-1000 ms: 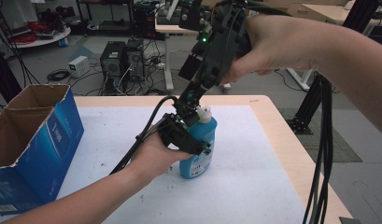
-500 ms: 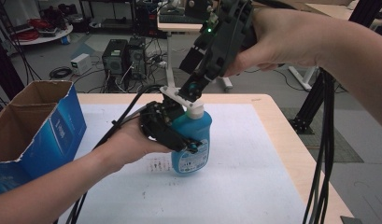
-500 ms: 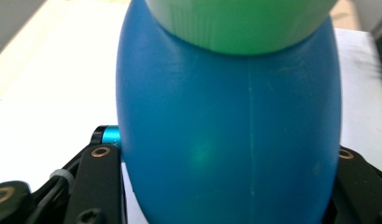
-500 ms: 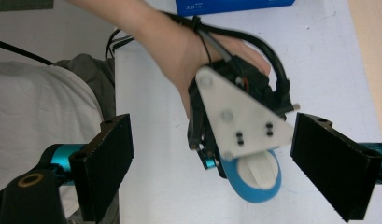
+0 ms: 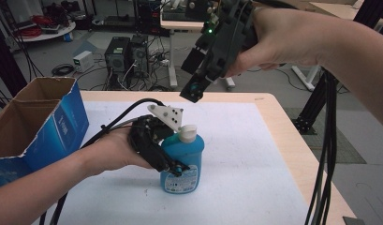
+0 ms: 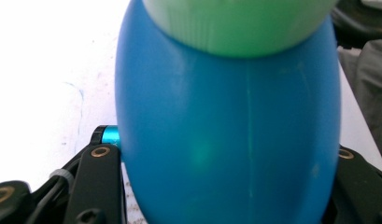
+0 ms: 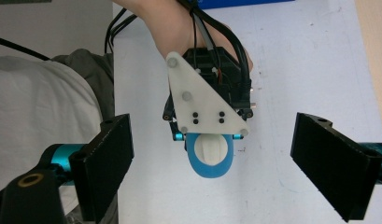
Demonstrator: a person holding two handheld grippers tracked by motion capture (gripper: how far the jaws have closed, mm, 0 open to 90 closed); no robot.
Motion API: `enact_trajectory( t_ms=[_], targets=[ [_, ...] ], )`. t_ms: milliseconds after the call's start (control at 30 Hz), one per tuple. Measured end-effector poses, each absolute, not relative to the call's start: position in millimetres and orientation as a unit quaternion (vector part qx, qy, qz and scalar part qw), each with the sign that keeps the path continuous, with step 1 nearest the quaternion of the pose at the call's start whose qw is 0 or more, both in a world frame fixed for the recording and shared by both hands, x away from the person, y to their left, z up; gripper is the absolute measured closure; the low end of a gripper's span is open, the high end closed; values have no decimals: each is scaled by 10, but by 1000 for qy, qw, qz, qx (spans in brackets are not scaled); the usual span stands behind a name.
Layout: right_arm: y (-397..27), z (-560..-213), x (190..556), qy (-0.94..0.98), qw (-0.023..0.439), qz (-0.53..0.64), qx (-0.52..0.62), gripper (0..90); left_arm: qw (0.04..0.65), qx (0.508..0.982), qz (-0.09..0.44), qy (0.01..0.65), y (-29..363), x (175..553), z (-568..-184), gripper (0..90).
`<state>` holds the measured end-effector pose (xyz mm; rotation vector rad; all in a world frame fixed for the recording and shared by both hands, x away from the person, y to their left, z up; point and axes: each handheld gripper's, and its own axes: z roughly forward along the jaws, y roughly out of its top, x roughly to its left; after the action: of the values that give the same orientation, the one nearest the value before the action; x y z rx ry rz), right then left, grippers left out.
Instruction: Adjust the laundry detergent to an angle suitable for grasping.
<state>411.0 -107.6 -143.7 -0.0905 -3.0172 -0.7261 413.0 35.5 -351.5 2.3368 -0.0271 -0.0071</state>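
Observation:
A blue bottle (image 5: 185,164) with a white cap (image 5: 188,133) stands upright on the white table mat. My left gripper (image 5: 173,165) comes in from the left and is shut on the bottle's body. In the left gripper view the bottle (image 6: 226,140) sits between both jaws. My right gripper (image 5: 195,90) hangs above the cap, points down and is open, clear of the bottle. From the right gripper view I look straight down on the cap (image 7: 210,152), which lies between its wide-apart fingers (image 7: 109,154).
A blue cardboard box (image 5: 44,122) with open flaps stands at the table's left. The wooden table edge (image 5: 285,131) runs along the right, and black cables (image 5: 322,150) hang beside it. Desks and computers stand on the floor beyond.
The left hand has carried the bottle a little left and nearer to the person. The gap between the cap and the right gripper has grown. The right gripper has stayed put.

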Motion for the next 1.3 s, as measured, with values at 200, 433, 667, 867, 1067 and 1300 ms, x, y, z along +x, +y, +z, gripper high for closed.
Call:
enact_trajectory(
  t_ms=[200, 433, 667, 867, 1067, 1300],
  targets=[
    [-1070, -1459, 4109, -973, 20, -230, -28, 125, 397, 918, -8, -11, 361, 4144, -3533, 425],
    [-1063, -1460, 4107, -972, 21, -232, -27, 125, 392, 919, 4, 47, 530, 4129, -3381, 223],
    [-1019, -1490, 4123, -973, 22, -229, -24, 125, 340, 935, 45, 93, 814, 4105, -3130, 182],
    [-972, -1507, 4103, -973, 25, -228, -19, 125, 325, 932, 59, 149, 1154, 4168, -2875, 182],
    [-940, -1543, 4105, -974, 25, -223, -17, 125, 258, 936, 109, 214, 1346, 4356, -2621, 182],
    [-892, -1577, 4109, -976, 20, -215, -17, 125, 206, 929, 137, 276, 1476, 4602, -2370, 182]
  ],
)
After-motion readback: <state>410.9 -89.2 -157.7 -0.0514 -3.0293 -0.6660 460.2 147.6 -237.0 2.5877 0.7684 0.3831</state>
